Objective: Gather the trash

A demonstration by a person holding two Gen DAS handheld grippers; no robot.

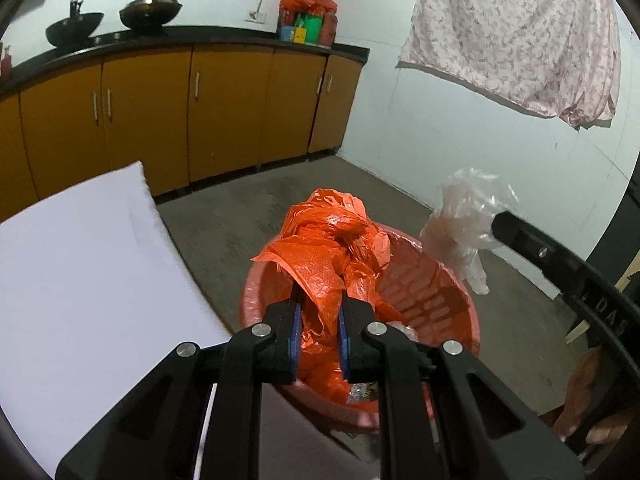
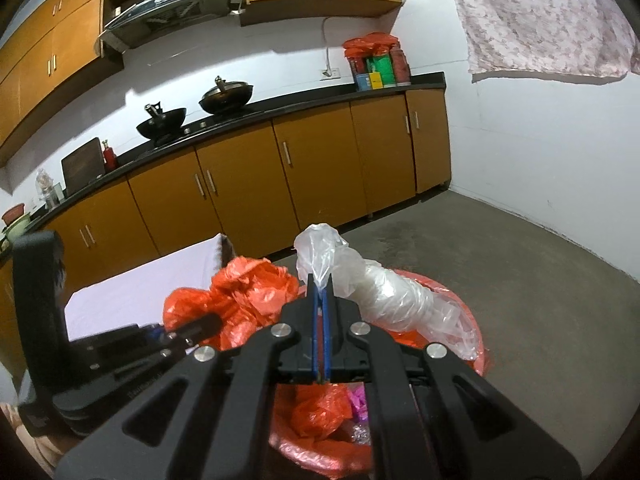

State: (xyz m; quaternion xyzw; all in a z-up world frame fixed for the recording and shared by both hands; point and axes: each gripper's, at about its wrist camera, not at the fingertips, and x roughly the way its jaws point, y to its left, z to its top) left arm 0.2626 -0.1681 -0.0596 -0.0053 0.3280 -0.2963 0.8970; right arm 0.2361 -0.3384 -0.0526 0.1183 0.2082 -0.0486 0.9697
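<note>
Left gripper (image 1: 318,300) is pinched tight on a crumpled orange plastic bag (image 1: 324,240), right gripper (image 2: 320,286) clamped shut on a clear plastic bag (image 2: 360,284). Both bags hang right over the red trash basket (image 1: 448,284) on the concrete floor (image 1: 224,224).

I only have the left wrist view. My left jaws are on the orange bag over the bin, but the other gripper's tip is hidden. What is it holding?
Observer: The right gripper is shut on a clear plastic bag, pinching its gathered neck.
Operator: Where does that bag hang?
Observer: Over the red bin, on the side away from the orange bag.
Operator: Anything else in the bin?
Observer: Something pink lies low inside, beside orange plastic.
</note>
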